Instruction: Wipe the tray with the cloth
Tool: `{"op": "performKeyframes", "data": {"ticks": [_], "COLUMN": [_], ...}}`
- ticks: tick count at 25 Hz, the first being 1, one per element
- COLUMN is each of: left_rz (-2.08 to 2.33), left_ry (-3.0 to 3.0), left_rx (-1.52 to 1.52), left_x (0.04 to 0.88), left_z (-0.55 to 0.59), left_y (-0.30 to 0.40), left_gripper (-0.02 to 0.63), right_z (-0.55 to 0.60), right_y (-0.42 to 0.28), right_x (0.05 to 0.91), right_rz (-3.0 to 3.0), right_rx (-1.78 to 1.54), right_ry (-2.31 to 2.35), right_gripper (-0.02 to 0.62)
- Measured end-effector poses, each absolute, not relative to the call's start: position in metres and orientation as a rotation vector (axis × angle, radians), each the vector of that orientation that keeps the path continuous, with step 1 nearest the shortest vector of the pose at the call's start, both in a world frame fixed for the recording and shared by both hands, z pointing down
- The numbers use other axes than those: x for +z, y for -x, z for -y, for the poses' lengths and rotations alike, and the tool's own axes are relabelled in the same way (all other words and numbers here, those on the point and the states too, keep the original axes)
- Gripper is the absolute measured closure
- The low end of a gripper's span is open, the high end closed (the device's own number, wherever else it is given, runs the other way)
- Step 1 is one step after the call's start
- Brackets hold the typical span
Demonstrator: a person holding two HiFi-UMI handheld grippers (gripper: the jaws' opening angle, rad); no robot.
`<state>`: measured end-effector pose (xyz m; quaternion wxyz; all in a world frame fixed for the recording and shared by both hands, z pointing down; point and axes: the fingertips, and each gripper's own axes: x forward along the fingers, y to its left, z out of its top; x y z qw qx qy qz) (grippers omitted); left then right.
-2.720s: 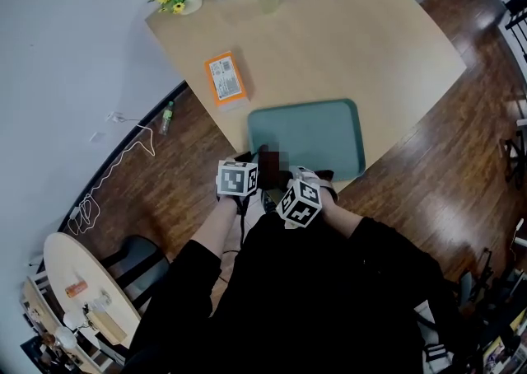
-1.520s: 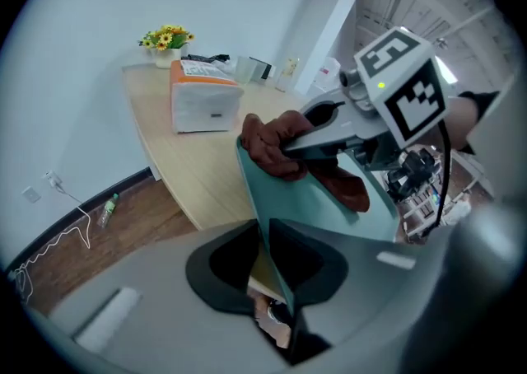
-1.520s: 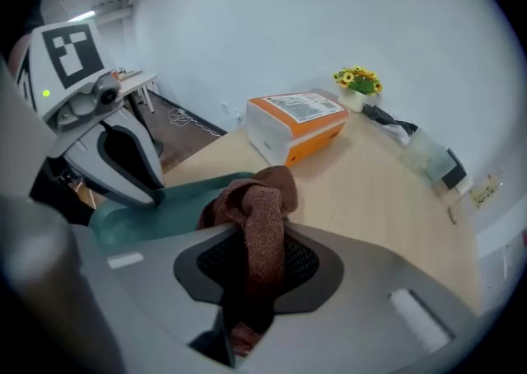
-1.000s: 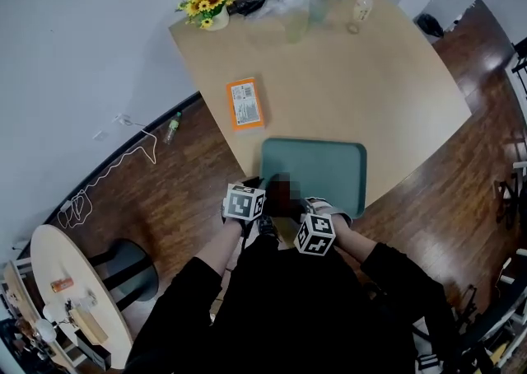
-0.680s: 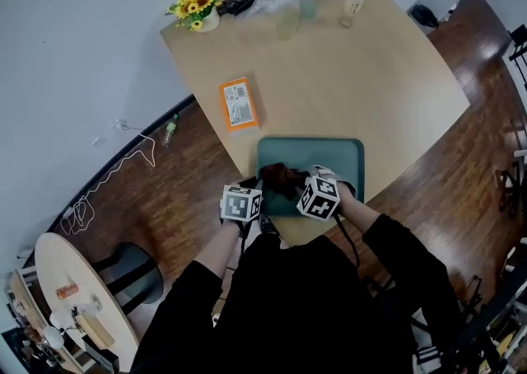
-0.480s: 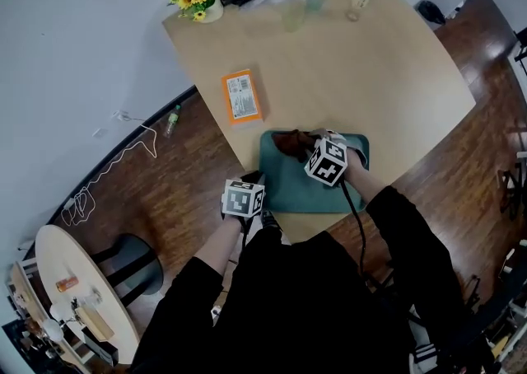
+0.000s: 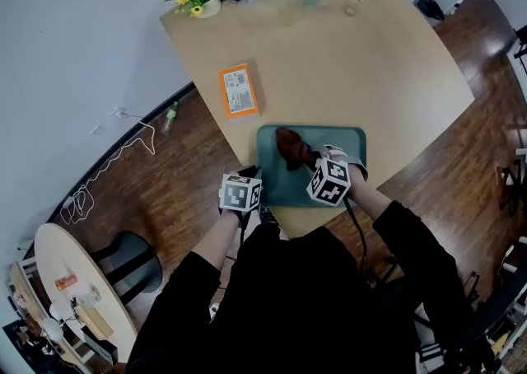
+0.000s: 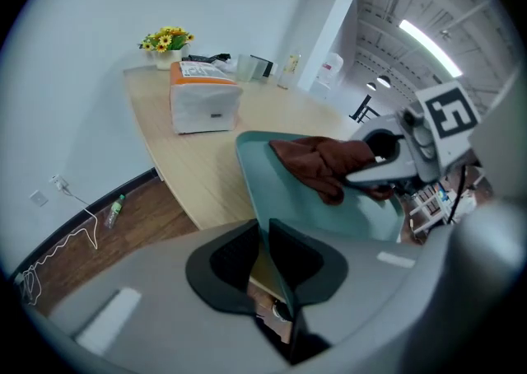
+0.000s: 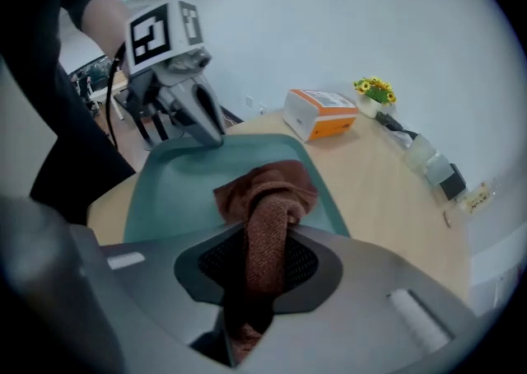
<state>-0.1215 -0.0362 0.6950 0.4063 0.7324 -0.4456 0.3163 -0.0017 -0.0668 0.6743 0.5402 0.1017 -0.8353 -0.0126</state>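
The tray sits at the near edge of the table, with the brown cloth bunched on its far-left part — pressing on it, as far as I can tell. The right gripper is clamped, jaws barely apart, on a twisted tail of the cloth. The left gripper is pinched tight on the tray's near rim. A hard stroke could pull that thin twist free — or slide the tray off if the pinch slips.

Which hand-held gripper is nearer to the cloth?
Right. The right hand-held gripper clamps the cloth; the left hand-held gripper pinches the tray at its near edge, clear of the cloth.
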Motion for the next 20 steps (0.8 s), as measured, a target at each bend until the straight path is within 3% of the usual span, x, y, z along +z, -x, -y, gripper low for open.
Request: {"op": "performKeyframes", "data": {"ticks": [10,20], "left_rz": [1.13,1.126], "left_ry": [-1.857,-1.854], "left_rx": [0.844,0.858], "left_x": [0.695,0.691], "left_z": [0.035,0.034], "left_y": [0.122,0.119], "left_gripper": [0.58,0.58], "right_z": [-0.06,0.097], "right_y": [-0.012,-0.062], "right_x": [0.679,0.683], "right_rz": [2.026,1.933], "right_rx": [0.08,0.053], "right_ry": [-0.145,-0.373], "right_gripper": [0.526,0.525]}}
